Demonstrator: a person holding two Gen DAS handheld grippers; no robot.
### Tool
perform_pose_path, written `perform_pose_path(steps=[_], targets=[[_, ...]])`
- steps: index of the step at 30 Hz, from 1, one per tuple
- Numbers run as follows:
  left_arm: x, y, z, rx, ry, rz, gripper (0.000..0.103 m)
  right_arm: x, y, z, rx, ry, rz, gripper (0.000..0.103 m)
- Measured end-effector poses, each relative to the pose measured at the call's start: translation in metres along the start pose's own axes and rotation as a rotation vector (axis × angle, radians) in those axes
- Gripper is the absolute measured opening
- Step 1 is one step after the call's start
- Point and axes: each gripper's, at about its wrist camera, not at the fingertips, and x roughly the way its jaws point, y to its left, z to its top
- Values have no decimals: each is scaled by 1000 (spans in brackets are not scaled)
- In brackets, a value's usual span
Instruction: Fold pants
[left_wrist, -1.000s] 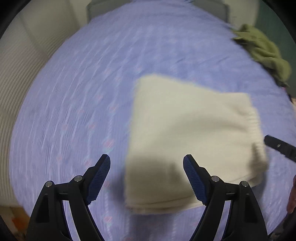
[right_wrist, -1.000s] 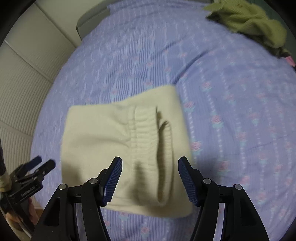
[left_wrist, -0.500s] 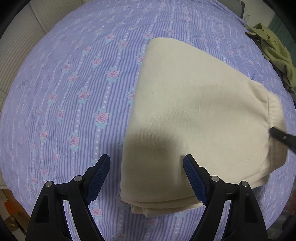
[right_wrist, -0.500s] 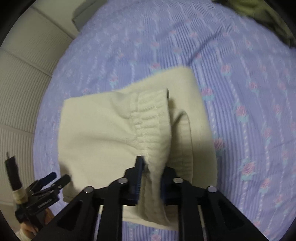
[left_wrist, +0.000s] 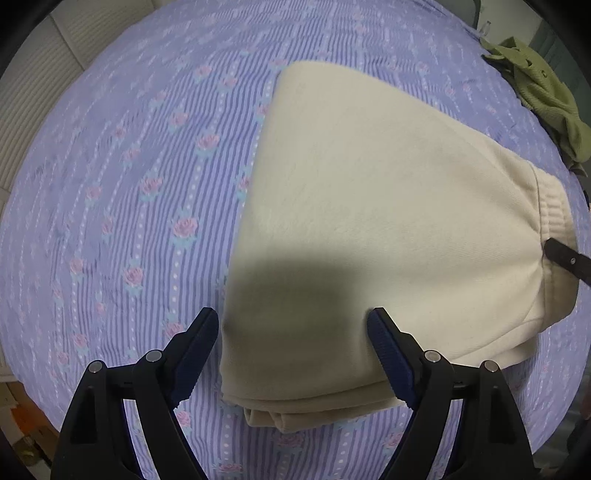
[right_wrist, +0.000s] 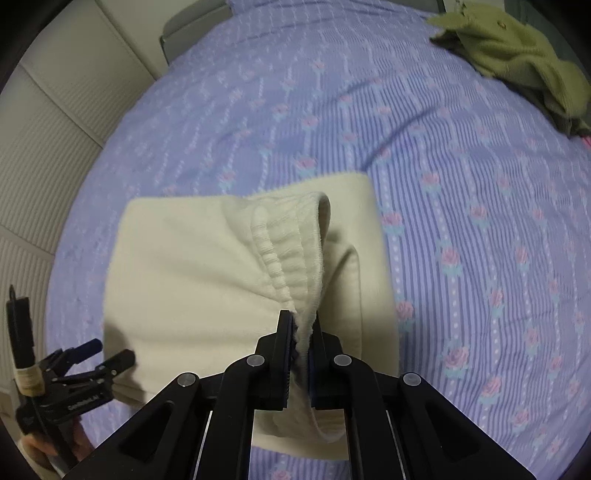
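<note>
The bed (left_wrist: 122, 192) fills both views, with the folded cream pants (left_wrist: 369, 221) lying centre-right. The right tool (right_wrist: 302, 334), open a second ago, has since clamped the ribbed waistband (right_wrist: 291, 258) and lifted it, probably for another fold. The left tool (left_wrist: 291, 332) hovers wide open, empty, over the pants' near edge.

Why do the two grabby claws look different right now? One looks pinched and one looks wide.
The right gripper is shut, pinching the ribbed waistband of the cream pants and lifting it. The left gripper is open, its fingers spread wide, holding nothing, poised over the near folded edge of the pants. Both have black arms with blue pads, and both point at the same pants on the purple flowered bedsheet.
</note>
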Motion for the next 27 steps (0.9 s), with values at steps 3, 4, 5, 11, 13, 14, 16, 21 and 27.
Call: perform_pose_path(steps=[3,4,5,11,13,14,16,21,27], targets=[[0,0,-3,-5,1,1,87,11,-7,-3,29,20,-3,7],[1,1,-3,-6,4,-1,88,14,-9,-3,35,26,-5,7],[2,1,-3,-7,6,-2,88,16,-10,-3,39,31,-7,7],[4,1,-2,4,13,1,89,27,-22,-3,71,52,-18,14],[1,-1,-1,16,11,3,89,24,-25,-3,85,51,-15,25],[-2,-3,0,23,8,3,89,22,-25,-3,92,52,-10,34],[-9,-7,0,43,-10,4,89,14,-27,-3,106,41,28,36],[-24,-19,6,90,-66,19,90,13,-35,3,130,10,80,58],[-30,-33,18,117,-100,20,90,50,-41,20,196,72,200,55]])
